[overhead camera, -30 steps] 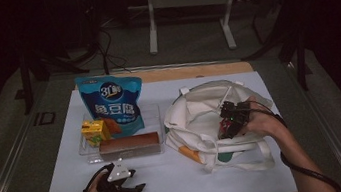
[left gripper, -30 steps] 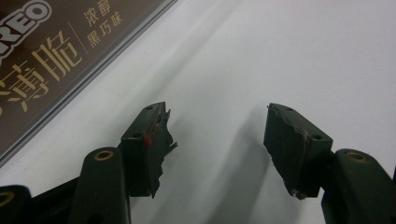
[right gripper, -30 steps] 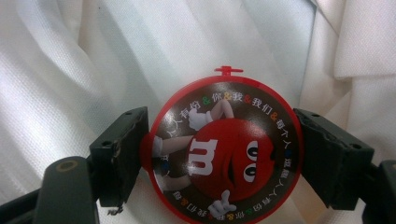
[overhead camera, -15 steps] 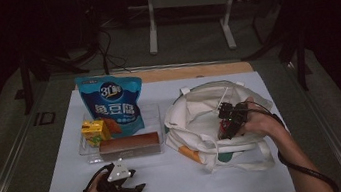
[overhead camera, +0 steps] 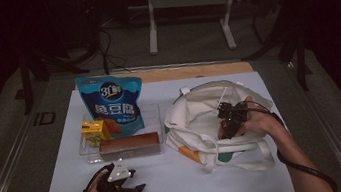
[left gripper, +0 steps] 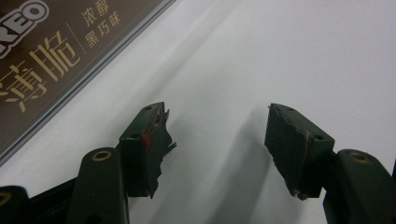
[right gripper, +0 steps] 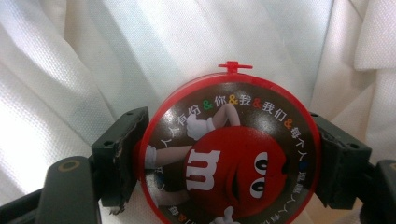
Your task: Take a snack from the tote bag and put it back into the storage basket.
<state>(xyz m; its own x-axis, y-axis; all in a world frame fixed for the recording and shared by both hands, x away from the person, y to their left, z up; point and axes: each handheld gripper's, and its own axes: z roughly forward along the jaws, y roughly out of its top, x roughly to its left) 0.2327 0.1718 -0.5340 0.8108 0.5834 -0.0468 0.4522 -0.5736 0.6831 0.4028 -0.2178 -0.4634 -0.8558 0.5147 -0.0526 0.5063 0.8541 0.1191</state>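
While the left tool (overhead camera: 136,187) rested open and empty, the right tool (right gripper: 229,165) clamped the round M&M's tin (right gripper: 229,154) above the tote bag (overhead camera: 197,117), whose mouth lay toward twelve o'clock.

Round candy case (right gripper: 229,154): glossy red plastic with a smooth printed lid. Tote bag (overhead camera: 201,117): matt cream woven cloth, creased. Blue snack pouch (overhead camera: 111,104), at 10 o'clock: shiny film. Tabletop (overhead camera: 179,175): smooth matt white. Right claw (right gripper: 229,163) pads (right gripper: 119,154): dull black, worn and rough-edged.

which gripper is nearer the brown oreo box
Left. The left gripper sits on the table just in front of the oreo box; the right gripper is over the white bag, farther away.
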